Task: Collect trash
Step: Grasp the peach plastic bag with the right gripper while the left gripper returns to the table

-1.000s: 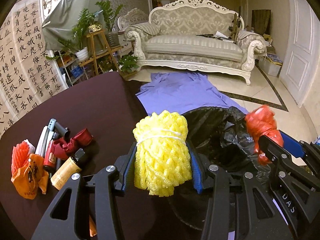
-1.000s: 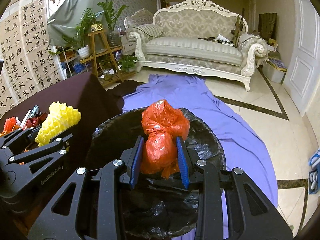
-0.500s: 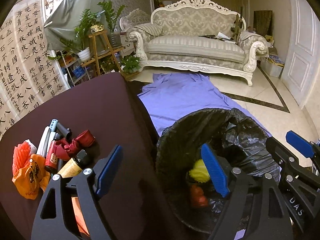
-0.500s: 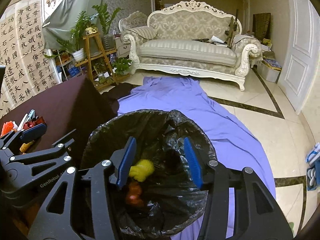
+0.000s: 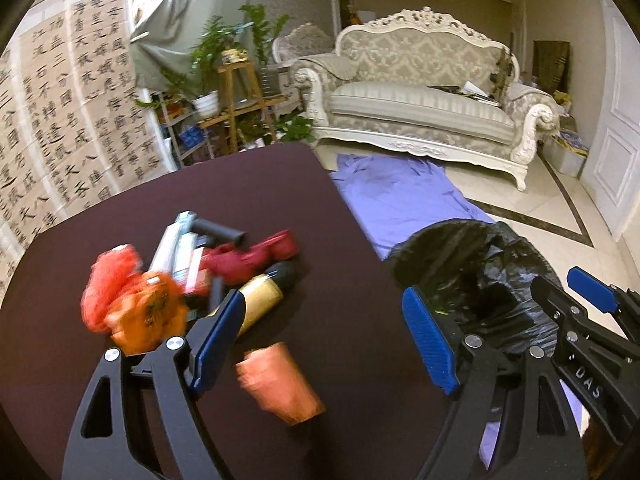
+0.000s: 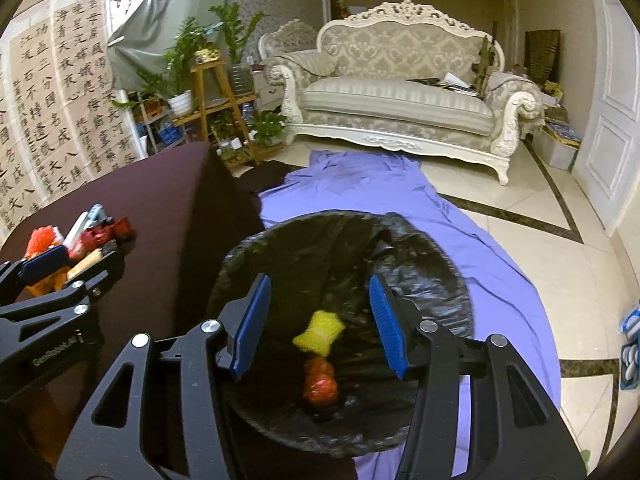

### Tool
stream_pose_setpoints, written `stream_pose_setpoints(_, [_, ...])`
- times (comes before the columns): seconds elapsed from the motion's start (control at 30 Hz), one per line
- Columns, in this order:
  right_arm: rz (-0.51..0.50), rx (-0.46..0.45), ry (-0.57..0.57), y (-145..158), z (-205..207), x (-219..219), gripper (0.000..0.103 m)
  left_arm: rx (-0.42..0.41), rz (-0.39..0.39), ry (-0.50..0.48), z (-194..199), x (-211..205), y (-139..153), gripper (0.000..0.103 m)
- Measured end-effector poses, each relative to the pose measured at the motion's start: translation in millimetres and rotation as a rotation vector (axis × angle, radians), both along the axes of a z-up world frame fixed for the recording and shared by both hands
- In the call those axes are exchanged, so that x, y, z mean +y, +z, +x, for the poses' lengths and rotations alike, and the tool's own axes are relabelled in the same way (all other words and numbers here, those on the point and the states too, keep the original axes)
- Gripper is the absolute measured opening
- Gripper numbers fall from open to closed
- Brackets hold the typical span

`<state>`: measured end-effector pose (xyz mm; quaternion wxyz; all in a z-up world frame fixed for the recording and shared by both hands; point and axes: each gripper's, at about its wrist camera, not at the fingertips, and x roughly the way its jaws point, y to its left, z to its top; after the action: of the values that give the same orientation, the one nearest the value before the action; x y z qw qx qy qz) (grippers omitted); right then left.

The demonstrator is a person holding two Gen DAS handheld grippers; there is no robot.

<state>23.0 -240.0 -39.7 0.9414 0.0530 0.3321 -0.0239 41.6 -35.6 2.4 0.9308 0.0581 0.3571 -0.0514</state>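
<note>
- Left wrist: left gripper (image 5: 328, 342) spread wide, empty, over table (image 5: 248, 192). Cup (image 5: 280, 384) lies beside trash pile (image 5: 188, 276); looks light and crushable, so pinch mid-wall gently.
- Right wrist: right gripper (image 6: 320, 322) part open, empty, above bin (image 6: 432, 280). Yellow net (image 6: 319, 333) and red bag (image 6: 320, 385) lie inside.
</note>
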Motion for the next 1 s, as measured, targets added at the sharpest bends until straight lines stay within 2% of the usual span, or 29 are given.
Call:
stream_pose_setpoints(0.57, [0.002, -0.003, 0.233, 11.6, -11.2, 107.8, 0.052, 0.026, 0.028, 0.212, -36.3, 106.6, -13.2, 0.078])
stream_pose_setpoints(0.77, [-0.007, 0.019, 0.309, 9.9, -10.6, 140.9, 0.052, 0.034, 0.02, 0.264, -39.6, 133.8, -17.8, 0.078])
stream_pose_setpoints(1.0, [-0.039, 0.086, 0.366, -2.1, 0.0, 171.7, 0.052, 0.044, 0.003, 0.293, -40.0, 152.9, -21.4, 0.078])
